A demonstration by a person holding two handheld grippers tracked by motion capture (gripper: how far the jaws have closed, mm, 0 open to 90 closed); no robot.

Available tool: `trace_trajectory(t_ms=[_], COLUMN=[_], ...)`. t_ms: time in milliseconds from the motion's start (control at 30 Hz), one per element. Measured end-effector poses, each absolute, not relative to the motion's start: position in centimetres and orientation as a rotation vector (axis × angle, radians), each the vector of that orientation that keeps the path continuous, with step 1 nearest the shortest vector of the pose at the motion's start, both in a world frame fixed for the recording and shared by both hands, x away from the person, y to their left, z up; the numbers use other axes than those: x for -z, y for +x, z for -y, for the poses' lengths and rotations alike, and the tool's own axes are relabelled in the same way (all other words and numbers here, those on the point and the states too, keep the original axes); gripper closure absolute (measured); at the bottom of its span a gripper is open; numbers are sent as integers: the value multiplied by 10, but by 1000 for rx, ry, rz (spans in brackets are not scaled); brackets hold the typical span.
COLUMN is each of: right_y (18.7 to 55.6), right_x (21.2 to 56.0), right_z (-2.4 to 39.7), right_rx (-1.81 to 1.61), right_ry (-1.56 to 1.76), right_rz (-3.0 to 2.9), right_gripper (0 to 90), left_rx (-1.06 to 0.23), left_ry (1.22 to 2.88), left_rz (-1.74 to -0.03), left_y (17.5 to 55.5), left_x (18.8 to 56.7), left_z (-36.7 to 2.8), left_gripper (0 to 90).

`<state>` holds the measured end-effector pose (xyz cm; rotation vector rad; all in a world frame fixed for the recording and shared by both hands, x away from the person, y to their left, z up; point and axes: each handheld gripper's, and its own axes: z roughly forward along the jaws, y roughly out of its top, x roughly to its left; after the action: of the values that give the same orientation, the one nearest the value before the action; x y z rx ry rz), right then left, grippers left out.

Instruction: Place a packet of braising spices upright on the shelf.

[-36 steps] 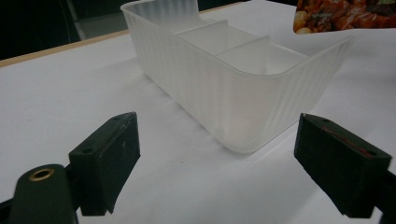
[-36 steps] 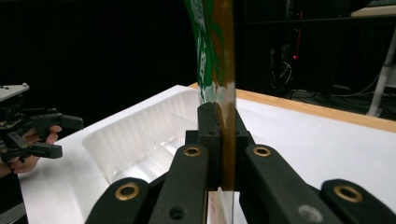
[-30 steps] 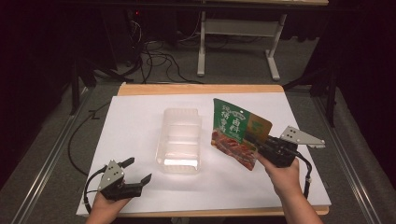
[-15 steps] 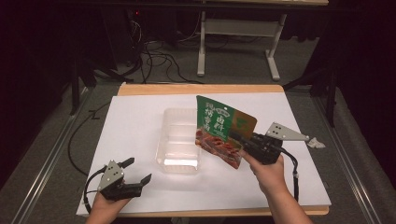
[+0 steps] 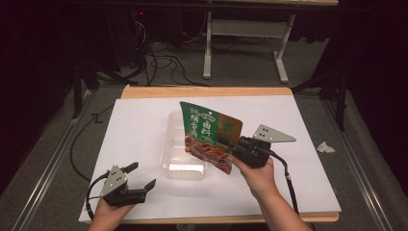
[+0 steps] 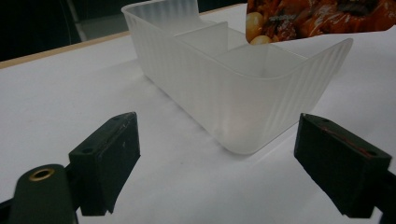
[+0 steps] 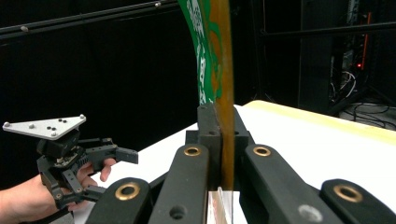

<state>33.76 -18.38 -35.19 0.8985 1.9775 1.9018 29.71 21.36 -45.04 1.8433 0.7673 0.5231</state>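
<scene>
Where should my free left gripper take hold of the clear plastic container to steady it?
Take the near short end wall of the clear divided container, coming in from the person's side with the open left gripper, one jaw inside and one outside. That thin upright wall faces the jaws head-on and rises bare above the table. The snack pouch, clamped in the right gripper, hangs above the container's right side, so keep low.

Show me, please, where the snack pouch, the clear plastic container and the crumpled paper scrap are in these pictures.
snack pouch (image 5: 208,129): high view, on its green printed front.
clear plastic container (image 6: 224,88): left gripper view, on its ribbed near wall.
crumpled paper scrap (image 5: 325,147): high view, on its middle, right of the table.
</scene>
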Motion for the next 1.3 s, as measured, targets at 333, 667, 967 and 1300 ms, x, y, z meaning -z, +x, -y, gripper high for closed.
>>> trace_trajectory(t_ms=[333, 667, 967, 1300], right_y=[348, 359, 366, 365], right_x=[355, 366, 375, 383], right_z=[157, 139, 124, 119], right_rx=[-1919, -1924, -1941, -1939], right_ry=[889, 912, 933, 948], right_rz=[-1993, -2002, -2003, -1981], right_gripper=[900, 900, 900, 900], left_rx=[-520, -516, -512, -510], left_ry=[1837, 1832, 1834, 1828], left_rz=[-763, -759, -757, -759], left_y=[297, 297, 297, 297], left_x=[450, 450, 450, 450], left_z=[-213, -213, -213, -213], left_gripper=[151, 150, 150, 150])
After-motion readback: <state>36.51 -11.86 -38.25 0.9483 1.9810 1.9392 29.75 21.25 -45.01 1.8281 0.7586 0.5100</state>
